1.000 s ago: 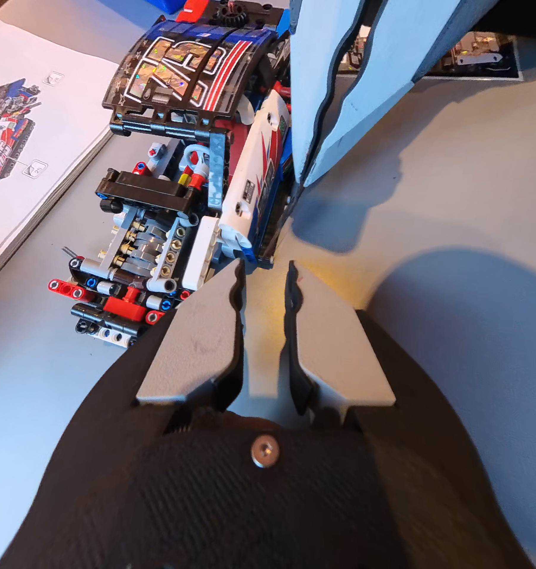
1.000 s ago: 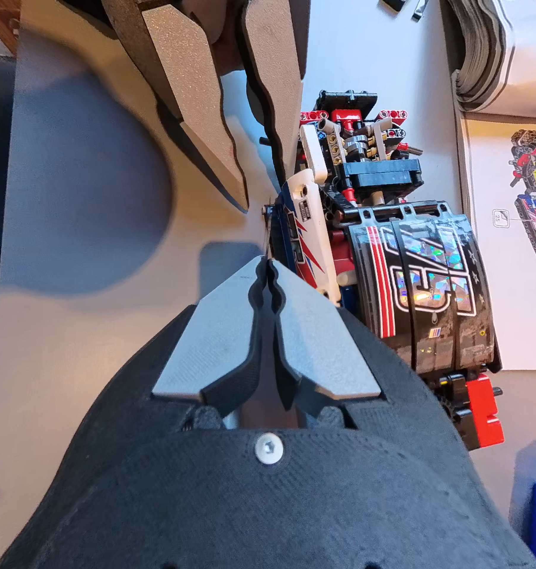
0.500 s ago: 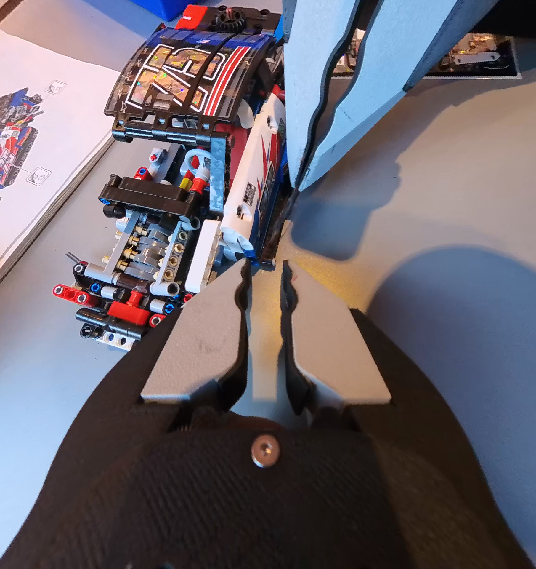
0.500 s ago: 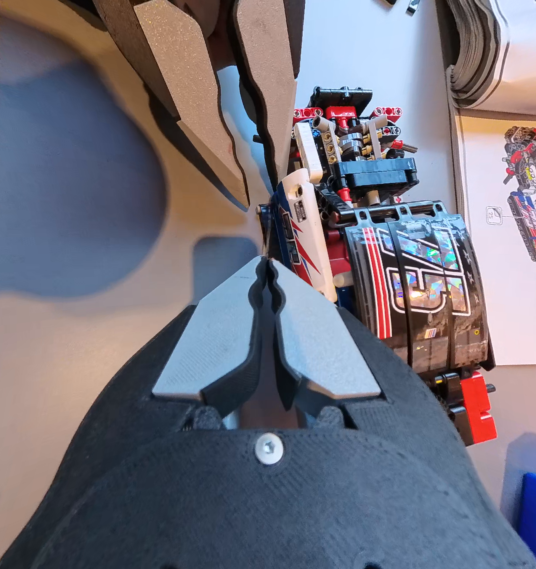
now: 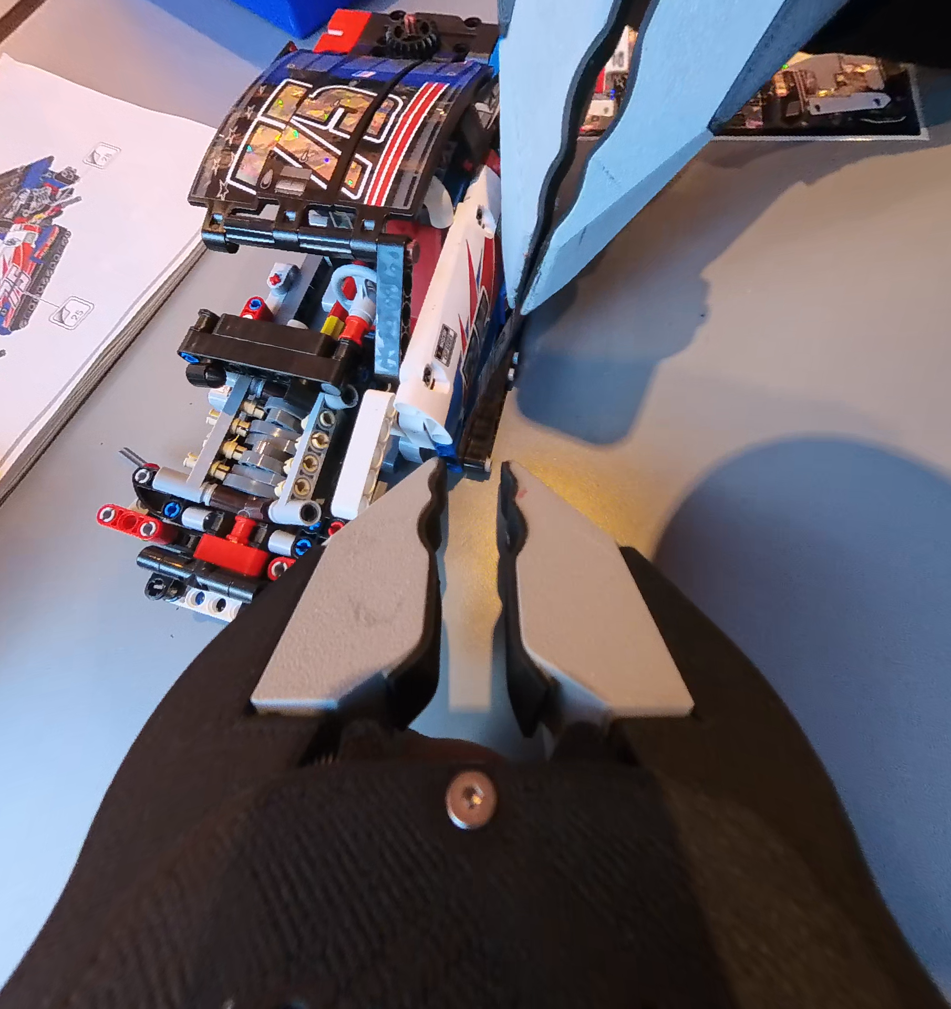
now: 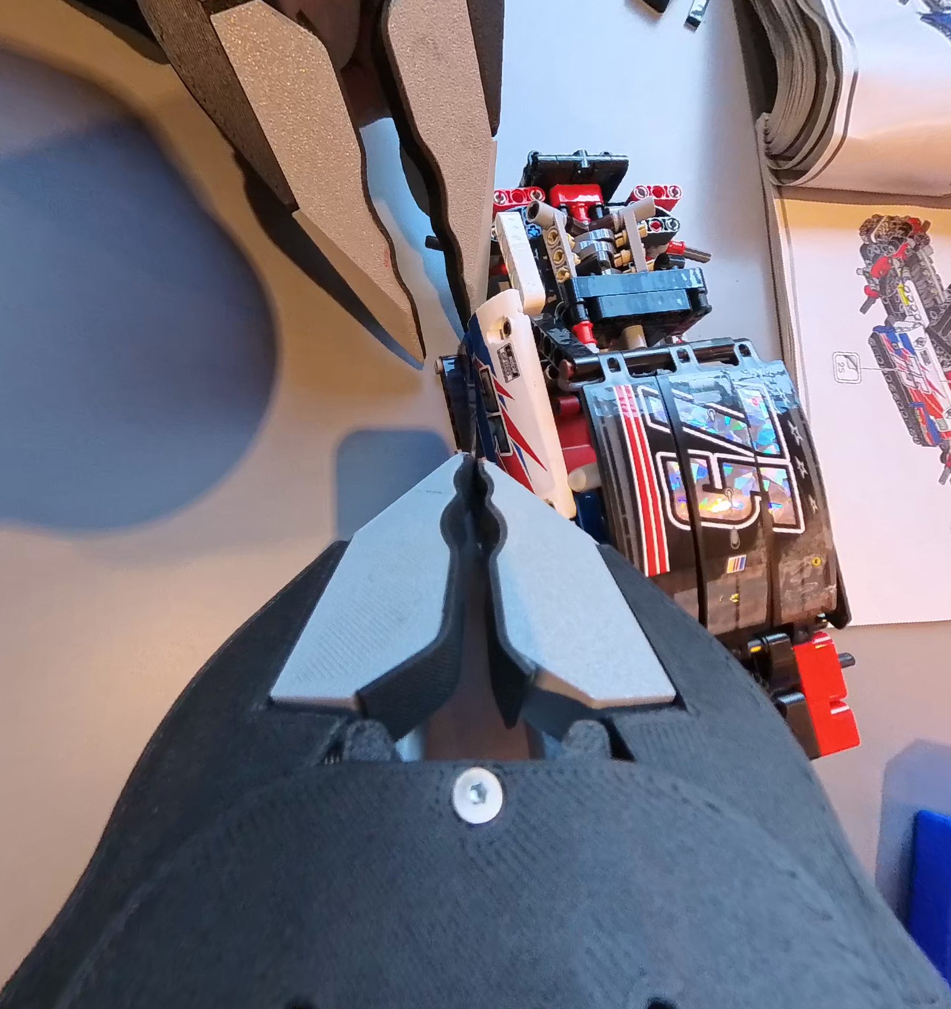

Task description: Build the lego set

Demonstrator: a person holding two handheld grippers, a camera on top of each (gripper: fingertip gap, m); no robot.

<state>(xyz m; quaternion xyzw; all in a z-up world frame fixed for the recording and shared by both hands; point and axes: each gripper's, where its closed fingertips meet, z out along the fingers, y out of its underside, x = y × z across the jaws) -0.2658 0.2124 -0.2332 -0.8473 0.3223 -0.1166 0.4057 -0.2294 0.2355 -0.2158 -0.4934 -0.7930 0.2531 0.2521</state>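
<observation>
The lego car (image 5: 320,306) lies on the grey table, with a black patterned roof, a white side panel and an open engine block. It also shows in the right wrist view (image 6: 681,437). A thin black strip (image 5: 489,398) runs along its right side. My right gripper (image 6: 470,467) is shut on the far part of this strip (image 6: 451,393), and it reaches down from the top in the left wrist view (image 5: 519,306). My left gripper (image 5: 472,472) is open by a narrow gap and empty, its tips at the strip's near end. It enters from the top in the right wrist view (image 6: 443,333).
An open instruction booklet (image 5: 53,229) lies left of the car, and it also shows in the right wrist view (image 6: 872,437). A blue bin (image 5: 293,16) stands behind the car. A dark printed sheet (image 5: 817,104) lies at the back right. Bare table (image 5: 790,382) spreads to the right. One gripper's finger ends stand about 6 cm off the other's.
My left gripper has moved forward to the near end of the black strip and its gap has narrowed a little. The right gripper stays shut on the strip.
</observation>
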